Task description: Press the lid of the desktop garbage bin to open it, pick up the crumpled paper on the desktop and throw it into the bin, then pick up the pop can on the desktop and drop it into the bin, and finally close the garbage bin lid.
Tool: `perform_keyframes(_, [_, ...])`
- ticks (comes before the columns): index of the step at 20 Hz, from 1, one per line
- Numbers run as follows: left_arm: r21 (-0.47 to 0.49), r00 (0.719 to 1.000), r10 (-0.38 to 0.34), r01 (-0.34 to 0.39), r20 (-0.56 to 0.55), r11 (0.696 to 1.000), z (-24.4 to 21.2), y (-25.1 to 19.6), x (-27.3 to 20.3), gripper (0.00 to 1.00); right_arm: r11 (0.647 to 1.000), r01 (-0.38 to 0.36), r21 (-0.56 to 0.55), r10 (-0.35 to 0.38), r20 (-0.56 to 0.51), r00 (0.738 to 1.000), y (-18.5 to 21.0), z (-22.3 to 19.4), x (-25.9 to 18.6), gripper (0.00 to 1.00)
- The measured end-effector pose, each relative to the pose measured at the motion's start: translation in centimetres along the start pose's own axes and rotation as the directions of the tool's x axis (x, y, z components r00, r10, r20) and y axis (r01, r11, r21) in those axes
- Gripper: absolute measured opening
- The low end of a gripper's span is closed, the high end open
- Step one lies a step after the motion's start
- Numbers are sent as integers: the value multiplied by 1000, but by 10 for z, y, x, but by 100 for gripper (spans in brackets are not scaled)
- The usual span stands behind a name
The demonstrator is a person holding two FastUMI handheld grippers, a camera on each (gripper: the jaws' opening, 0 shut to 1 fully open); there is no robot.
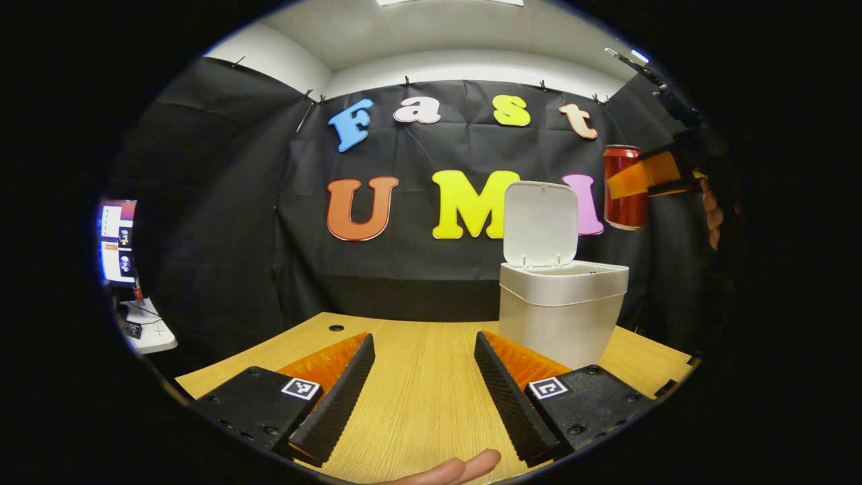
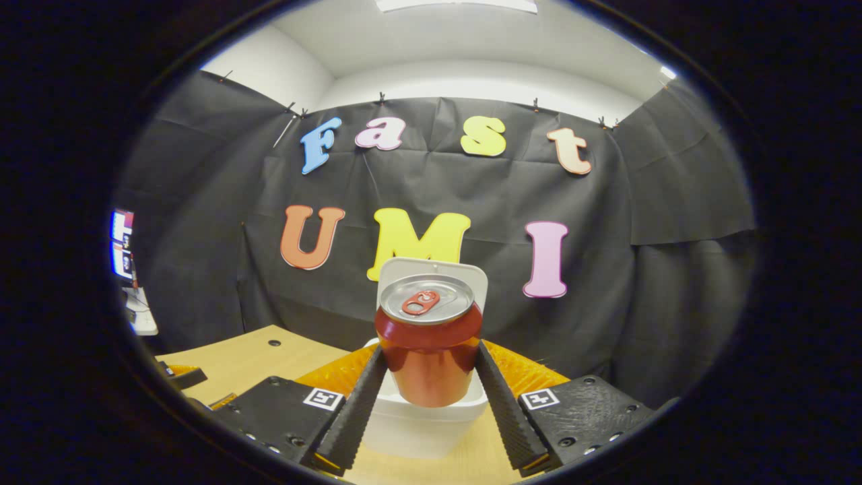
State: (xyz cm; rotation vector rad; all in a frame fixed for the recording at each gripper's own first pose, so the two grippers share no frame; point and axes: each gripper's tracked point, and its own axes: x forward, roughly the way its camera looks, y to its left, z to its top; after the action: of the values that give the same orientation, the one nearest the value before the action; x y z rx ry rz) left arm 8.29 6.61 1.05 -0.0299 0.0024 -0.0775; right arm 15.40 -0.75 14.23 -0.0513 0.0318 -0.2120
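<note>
- Right gripper clamped on the red pop can, both fingers pressed against its sides, can upright with silver top and red pull tab facing the camera.
- Held in the air above the open mouth of the white desktop garbage bin; raised lid visible just behind the can.
- From the left gripper view, same can gripped by the right gripper, up and to the right of the bin, clear of its rim, level with the upright lid.
- Left gripper spread wide with nothing between the fingers, low over the wooden desktop, bin just beyond its right finger.
- Fingertip of a hand at the bottom edge.
- Monitor and small white side table far off to the left.
</note>
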Motion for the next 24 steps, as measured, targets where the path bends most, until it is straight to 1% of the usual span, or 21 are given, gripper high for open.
perform_keyframes(1, [3,1000,-6,6,2,1000,1,-1,0,96,1000,-7,-1,7,-4,1000,4,5,12,80])
perform_keyframes(3, [5,1000,-22,22,4,1000,1,-3,0,96,1000,7,-1,-7,-30,1000,2,7,37,80])
perform_keyframes(6, [13,999,-34,34,8,999,2,-4,-2,96,999,39,1,-38,-66,997,-10,7,74,80])
perform_keyframes(10, [-6,999,-51,51,2,999,-3,-7,1,96,999,48,18,-46,-116,992,-31,-2,123,80])
perform_keyframes(11, [-5,999,-53,53,-4,999,-5,-7,2,96,998,60,31,-55,-135,989,-38,-7,132,80])
perform_keyframes(12, [4,999,-51,51,-9,999,-7,-7,3,100,996,69,61,-59,-152,987,-44,-13,141,81])
perform_keyframes(13, [14,999,-45,45,-15,999,-10,-6,3,96,993,74,89,-58,-171,984,-47,-17,148,81])
perform_keyframes(14, [17,999,-37,37,-26,999,-14,-5,5,96,990,78,117,-55,-187,981,-49,-24,154,80])
perform_keyframes(16, [8,998,-39,39,-45,999,-20,-6,7,96,984,64,165,-26,-227,974,-42,-34,161,81])
perform_keyframes(18, [5,997,-51,51,-52,999,-23,-6,10,96,981,47,186,1,-250,968,-33,-40,164,81])
perform_keyframes(19, [9,998,-45,45,-55,999,-24,-4,10,96,981,41,190,10,-257,966,-30,-42,163,81])
perform_keyframes(22, [19,998,-26,27,-60,999,-25,2,12,96,976,44,215,16,-269,963,-29,-46,163,81])
perform_keyframes(24, [15,997,-40,41,-62,999,-26,-2,12,96,974,49,223,12,-267,964,-32,-45,162,81])
